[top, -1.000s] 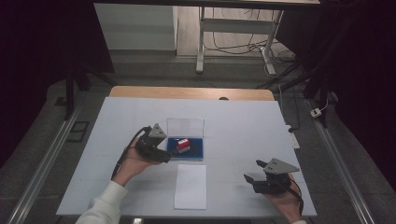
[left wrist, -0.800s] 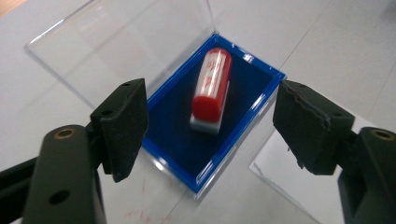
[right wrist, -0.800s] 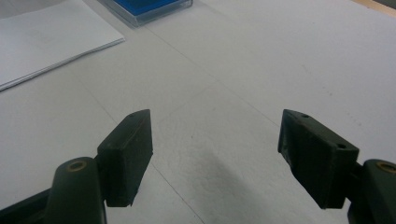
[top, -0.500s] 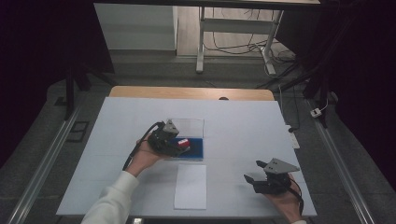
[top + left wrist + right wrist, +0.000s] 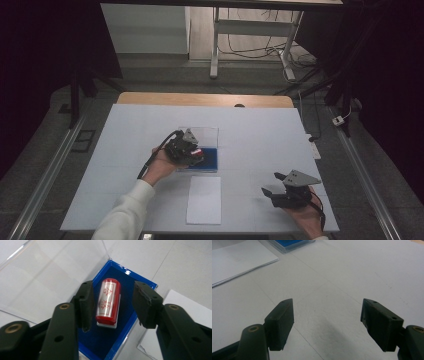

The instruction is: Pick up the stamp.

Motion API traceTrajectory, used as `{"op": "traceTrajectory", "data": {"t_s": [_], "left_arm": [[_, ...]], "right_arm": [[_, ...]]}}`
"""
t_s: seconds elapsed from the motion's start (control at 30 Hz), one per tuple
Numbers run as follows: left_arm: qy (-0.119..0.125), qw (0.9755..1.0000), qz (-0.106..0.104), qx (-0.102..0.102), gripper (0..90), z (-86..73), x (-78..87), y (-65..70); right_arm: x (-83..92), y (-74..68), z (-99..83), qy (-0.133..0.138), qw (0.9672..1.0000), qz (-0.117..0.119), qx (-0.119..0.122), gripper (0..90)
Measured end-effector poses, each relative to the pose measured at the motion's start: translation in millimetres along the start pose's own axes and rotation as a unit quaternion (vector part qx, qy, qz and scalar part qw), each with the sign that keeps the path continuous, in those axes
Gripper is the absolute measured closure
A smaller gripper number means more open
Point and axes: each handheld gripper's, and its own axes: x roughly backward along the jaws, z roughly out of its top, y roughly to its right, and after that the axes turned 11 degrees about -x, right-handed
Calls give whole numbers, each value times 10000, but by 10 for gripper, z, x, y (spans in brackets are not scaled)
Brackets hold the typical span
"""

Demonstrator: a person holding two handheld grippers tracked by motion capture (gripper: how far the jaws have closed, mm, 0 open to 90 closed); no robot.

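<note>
Right gripper (image 5: 275, 191) rests near the table's (image 5: 125, 150) front right corner, hand under it, jaws spread wide with only bare tabletop between them; it points toward the middle of the table.

White paper sheet (image 5: 204, 199) lies at the front edge, centre, just short of the box.

Left gripper (image 5: 111, 303) is angled down into the blue-lined box (image 5: 147, 285), which sits near the table's middle with its clear lid (image 5: 50, 272) standing open on the far side. The red stamp (image 5: 108, 301) lies on its side on the blue lining, long axis running away from the camera. Jaws have just been closing and now flank the stamp, one on each long side; a sliver of blue shows by each pad, so no pinch yet, as far as I can tell.

Left forearm, white sleeve (image 5: 122, 217), reaches in from the front left, wrist bent so the gripper tips downward.

Judgement: keep the stamp centred, close squarely on its rounded flanks, avoid nudging the box wall, then lift straight up.
</note>
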Motion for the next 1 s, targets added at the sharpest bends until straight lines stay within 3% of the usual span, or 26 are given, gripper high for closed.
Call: {"op": "traceTrajectory", "data": {"t_s": [0.37,0.57,0.7,0.83,1.0], "left_arm": [[-69,10000,34,12,661,-18,-41,-25],[-79,10000,39,-32,664,-19,-50,-24],[-233,9997,64,-91,643,-21,-86,-14],[-185,9998,20,-119,685,-13,-80,-7],[-193,9997,0,-124,674,-18,-74,-23]], "right_arm": [[13,22,-6,4,10000,-13,-22,269],[27,41,-10,50,10000,-24,-55,273],[36,44,-9,20,10000,-37,-64,275],[48,54,-9,53,10000,-45,-58,280],[38,57,-15,29,10000,-66,-53,280]]}}
